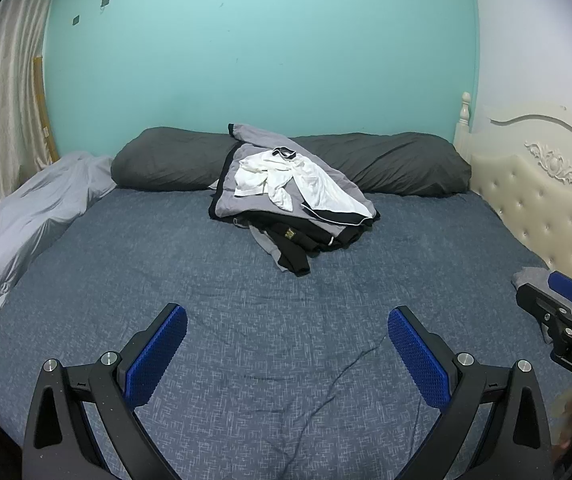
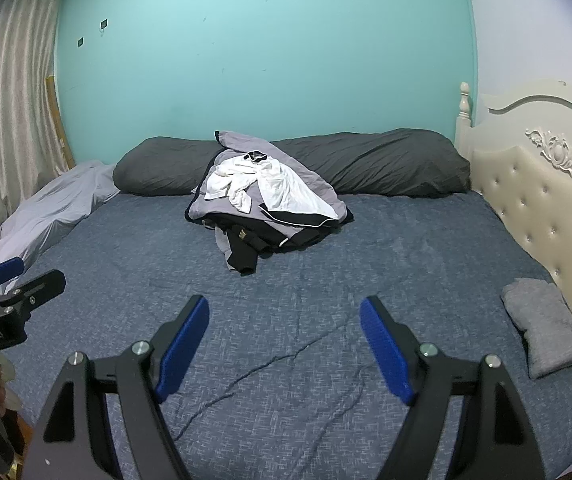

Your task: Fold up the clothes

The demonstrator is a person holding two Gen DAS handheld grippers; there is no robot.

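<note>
A heap of unfolded clothes (image 1: 290, 200) (image 2: 266, 208) lies at the far middle of the bed, with a white garment (image 1: 282, 178) on top of grey and black ones. A folded grey garment (image 2: 542, 324) rests at the bed's right side by the headboard. My left gripper (image 1: 286, 320) hangs open over the near part of the blue sheet, nothing between its blue pads. My right gripper (image 2: 285, 312) is open too, also over bare sheet, well short of the heap. Each gripper shows at the edge of the other's view.
The bed (image 1: 166, 264) has a blue patterned sheet. Two dark grey pillows (image 1: 166, 160) lie against the teal wall. A pale grey duvet (image 1: 26, 216) is bunched at the left. A cream tufted headboard (image 2: 546, 200) stands on the right, and curtains (image 2: 6, 100) hang at the left.
</note>
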